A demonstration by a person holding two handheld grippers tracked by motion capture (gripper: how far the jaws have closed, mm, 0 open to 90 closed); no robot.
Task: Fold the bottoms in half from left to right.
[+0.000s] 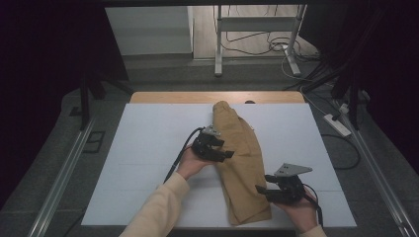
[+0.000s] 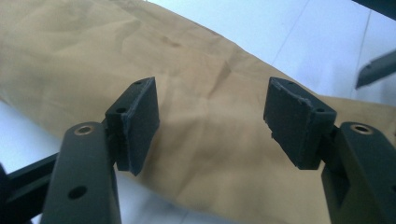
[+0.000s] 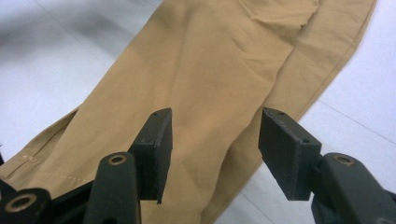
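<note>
White board (image 1: 148,148) covers the wooden table, with dark floor and cables beyond at twelve o'clock. Left gripper (image 1: 223,149) hangs over the left edge of the tan trousers (image 1: 242,158), jaws spread wide and holding nothing; in the left gripper view the tan cloth lies between and beneath its pads (image 2: 140,121). Right gripper (image 1: 263,188) sits at about five o'clock from the left one, at the trousers' right edge near the lower end, jaws likewise apart and empty. Folded lengthwise, the trousers run from twelve to six o'clock down the board's middle.
</note>
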